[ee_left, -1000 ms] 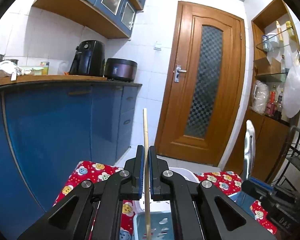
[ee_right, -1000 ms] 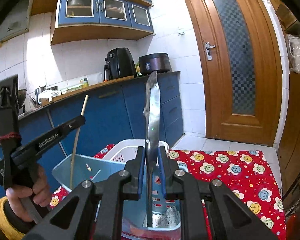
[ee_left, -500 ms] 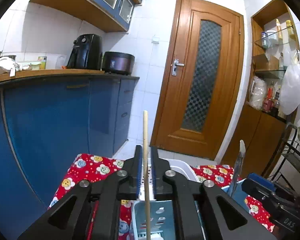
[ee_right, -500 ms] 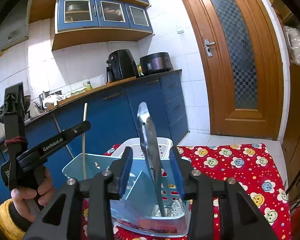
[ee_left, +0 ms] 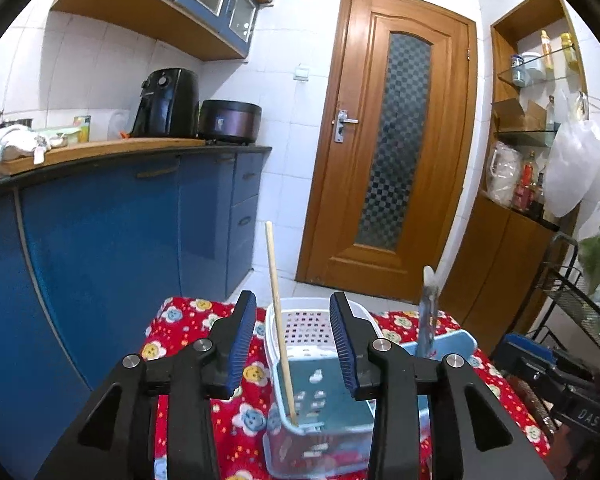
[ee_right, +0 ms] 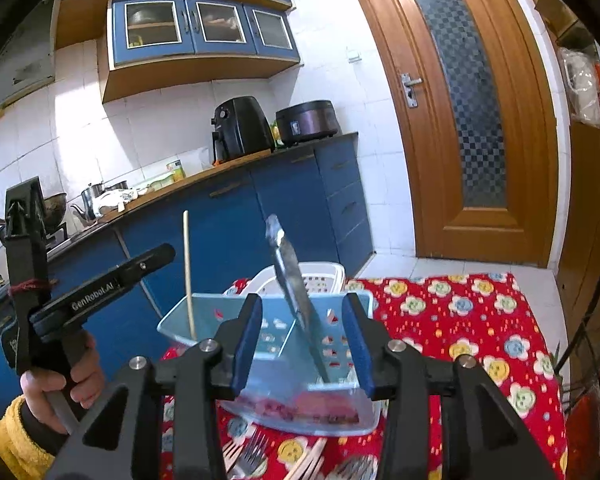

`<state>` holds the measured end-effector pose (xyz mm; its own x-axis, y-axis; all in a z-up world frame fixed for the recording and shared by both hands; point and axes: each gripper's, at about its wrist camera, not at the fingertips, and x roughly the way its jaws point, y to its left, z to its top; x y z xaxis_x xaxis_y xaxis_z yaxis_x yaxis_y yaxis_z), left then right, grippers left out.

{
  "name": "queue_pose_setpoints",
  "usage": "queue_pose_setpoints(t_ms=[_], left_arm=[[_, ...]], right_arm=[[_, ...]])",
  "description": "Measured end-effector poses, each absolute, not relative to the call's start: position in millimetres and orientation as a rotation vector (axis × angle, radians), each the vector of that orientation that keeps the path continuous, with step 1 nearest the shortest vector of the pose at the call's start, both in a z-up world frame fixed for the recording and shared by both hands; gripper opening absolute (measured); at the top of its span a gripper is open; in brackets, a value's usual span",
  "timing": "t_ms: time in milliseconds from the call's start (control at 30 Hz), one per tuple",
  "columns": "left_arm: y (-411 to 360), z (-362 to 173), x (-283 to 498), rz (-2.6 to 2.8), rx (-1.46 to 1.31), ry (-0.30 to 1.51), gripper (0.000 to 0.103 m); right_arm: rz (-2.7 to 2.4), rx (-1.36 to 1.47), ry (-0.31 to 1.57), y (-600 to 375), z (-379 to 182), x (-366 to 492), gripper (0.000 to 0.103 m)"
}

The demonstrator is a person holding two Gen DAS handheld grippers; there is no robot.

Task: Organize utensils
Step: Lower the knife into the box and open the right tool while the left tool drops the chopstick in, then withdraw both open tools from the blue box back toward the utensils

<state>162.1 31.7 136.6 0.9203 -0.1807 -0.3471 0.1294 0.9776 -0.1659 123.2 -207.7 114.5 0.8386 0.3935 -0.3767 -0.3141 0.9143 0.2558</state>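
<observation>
A wooden chopstick (ee_left: 281, 332) stands nearly upright in the left compartment of the light-blue utensil caddy (ee_left: 324, 404), its lower end down inside. In the right compartment a metal knife (ee_right: 296, 300) leans with its tip up and tilted left. The caddy rests on the bench, which is covered by a red flower-print cloth (ee_right: 460, 320), and a white perforated basket (ee_left: 312, 322) sits just behind it.

The left gripper (ee_left: 294, 344) has its blue-padded fingers (ee_left: 242, 340) spread wide; the chopstick stands between them, touching neither. The right gripper (ee_right: 304, 344) likewise has its fingers (ee_right: 247, 344) apart, with the knife between them and free of both pads. Forks (ee_right: 244, 458) and more chopsticks (ee_right: 310, 460) lie on the cloth in front of the caddy.
</observation>
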Motion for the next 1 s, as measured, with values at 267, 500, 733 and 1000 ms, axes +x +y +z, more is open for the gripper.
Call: queue_pose_setpoints(t_ms=[267, 500, 733, 1000], left_arm=[[45.2, 131.4, 135.0, -0.162, -0.148, 0.453, 0.04], [54.9, 113.7, 114.3, -0.135, -0.159, 0.529, 0.04], [53.5, 88.1, 104.8, -0.112, -0.123, 0.628, 0.04], [52.5, 59.1, 99.8, -0.09, -0.129, 0.717, 0.04]], right_arm=[[0.384, 0.241, 0.542, -214.4, 97.5, 99.0, 0.045], [0.364, 0.258, 0.633, -216.6, 76.6, 83.8, 0.045], [0.376, 0.296, 0.716, -218.8, 52.8, 76.6, 0.045], [0.397, 0.382, 0.833, -221.6, 21.4, 81.4, 0.045]])
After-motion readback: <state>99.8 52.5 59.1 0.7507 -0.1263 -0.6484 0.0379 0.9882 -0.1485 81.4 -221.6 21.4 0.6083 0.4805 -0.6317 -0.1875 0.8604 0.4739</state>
